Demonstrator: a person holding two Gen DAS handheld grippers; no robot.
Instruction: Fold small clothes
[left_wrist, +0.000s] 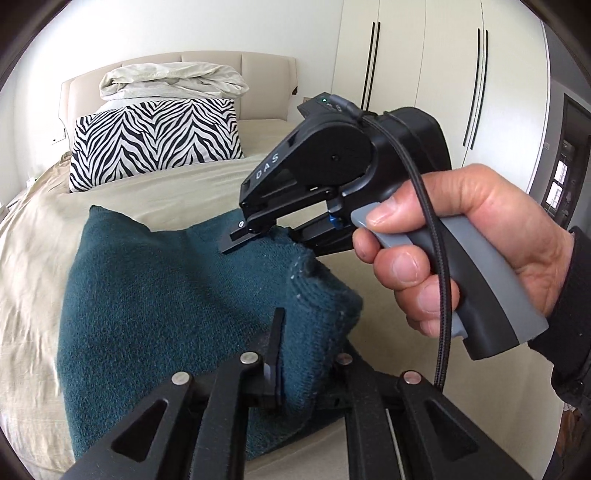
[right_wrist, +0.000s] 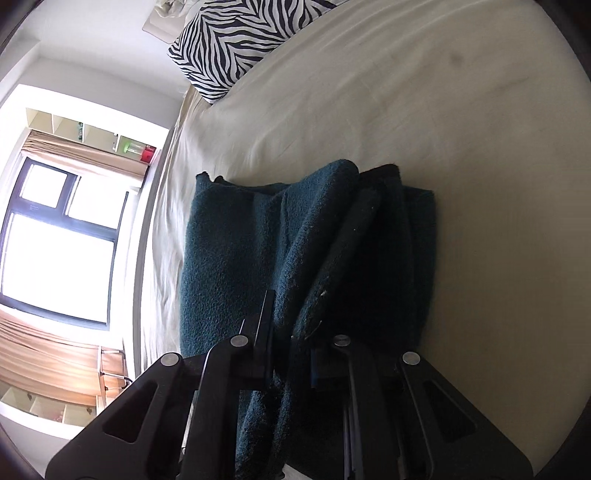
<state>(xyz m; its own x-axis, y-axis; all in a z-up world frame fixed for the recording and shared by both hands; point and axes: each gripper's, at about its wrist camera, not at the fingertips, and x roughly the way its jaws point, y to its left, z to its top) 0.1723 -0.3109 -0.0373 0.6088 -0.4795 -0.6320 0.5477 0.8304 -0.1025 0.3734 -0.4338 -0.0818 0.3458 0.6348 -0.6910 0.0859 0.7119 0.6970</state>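
Currently the teal knit sweater (left_wrist: 155, 288), soft, limp and thick, lies part-folded on the bed (left_wrist: 44, 229), its raised edge pinched by left gripper (left_wrist: 295, 354) and right gripper (left_wrist: 266, 236); grip through all layers.

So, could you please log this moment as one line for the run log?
left gripper: shut on teal sweater | right gripper: shut on teal sweater | fold: edge lifted | surface: bed
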